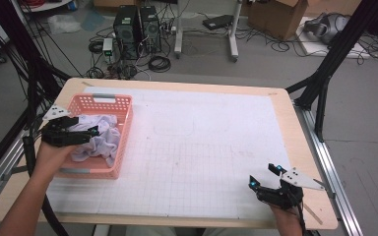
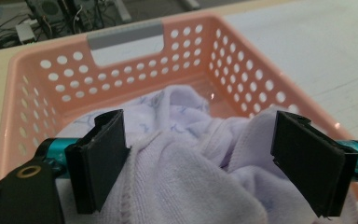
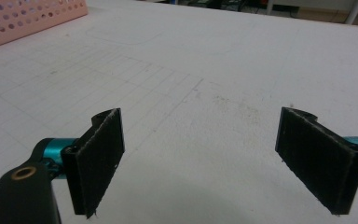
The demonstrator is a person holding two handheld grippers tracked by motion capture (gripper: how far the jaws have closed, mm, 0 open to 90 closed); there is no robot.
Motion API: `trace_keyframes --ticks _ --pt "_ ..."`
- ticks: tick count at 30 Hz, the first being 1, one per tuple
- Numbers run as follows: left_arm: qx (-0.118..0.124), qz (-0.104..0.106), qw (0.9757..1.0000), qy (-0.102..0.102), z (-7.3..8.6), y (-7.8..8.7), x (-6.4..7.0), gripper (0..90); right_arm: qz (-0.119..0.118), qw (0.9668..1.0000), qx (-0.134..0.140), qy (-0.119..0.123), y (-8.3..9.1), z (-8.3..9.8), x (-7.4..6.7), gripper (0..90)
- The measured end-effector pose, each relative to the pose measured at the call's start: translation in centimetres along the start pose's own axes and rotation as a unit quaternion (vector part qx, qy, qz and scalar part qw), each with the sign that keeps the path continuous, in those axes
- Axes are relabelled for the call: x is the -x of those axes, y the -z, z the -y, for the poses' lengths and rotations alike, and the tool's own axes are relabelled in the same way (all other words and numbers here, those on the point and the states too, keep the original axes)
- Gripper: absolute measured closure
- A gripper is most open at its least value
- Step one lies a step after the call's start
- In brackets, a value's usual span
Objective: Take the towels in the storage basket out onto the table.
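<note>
Between the left gripper's wide-open jaws: white cloth, bunched in the pink basket, not yet pinched. Step judged: grasp approach. Next: close on a fold, lift clear of basket walls just ahead and beside. Right gripper open, empty, over bare mat; ample room.

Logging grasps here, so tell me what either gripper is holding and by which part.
Nothing is held. The left gripper is open, jaws astride the white cloth in the pink basket. The right gripper is open over the table.
</note>
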State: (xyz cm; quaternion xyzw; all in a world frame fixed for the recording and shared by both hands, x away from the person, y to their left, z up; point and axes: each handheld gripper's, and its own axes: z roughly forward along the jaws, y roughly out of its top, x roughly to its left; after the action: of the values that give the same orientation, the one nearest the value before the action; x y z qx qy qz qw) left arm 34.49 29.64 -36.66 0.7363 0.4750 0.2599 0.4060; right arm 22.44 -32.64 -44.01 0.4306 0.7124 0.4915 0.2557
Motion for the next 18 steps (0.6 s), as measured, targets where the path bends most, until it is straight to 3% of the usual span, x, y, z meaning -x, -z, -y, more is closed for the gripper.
trace_keyframes --ticks 3,6,10,14,18 --pt "-0.029 -0.004 0.9995 -0.012 -0.1 -0.7 -0.2 18.9 0.0 1.0 0.001 0.003 0.0 0.0 0.0 13.9" --pt "-0.065 -0.019 0.9973 -0.031 0.0 -1.6 -0.4 19.0 -0.001 1.0 0.001 0.003 0.0 0.0 0.0 13.9" --pt "-0.106 -0.021 0.9936 -0.031 0.4 -3.0 -0.7 16.5 -0.001 1.0 0.0 0.002 0.0 0.0 0.0 13.9" --pt "-0.138 -0.014 0.9901 -0.025 0.7 -4.4 -0.5 8.0 -0.001 1.0 -0.001 0.002 0.0 0.0 0.1 13.9" --pt "-0.159 -0.019 0.9865 -0.034 1.0 -5.6 -0.3 1.8 -0.001 1.0 0.0 0.007 0.0 0.0 0.0 13.9"
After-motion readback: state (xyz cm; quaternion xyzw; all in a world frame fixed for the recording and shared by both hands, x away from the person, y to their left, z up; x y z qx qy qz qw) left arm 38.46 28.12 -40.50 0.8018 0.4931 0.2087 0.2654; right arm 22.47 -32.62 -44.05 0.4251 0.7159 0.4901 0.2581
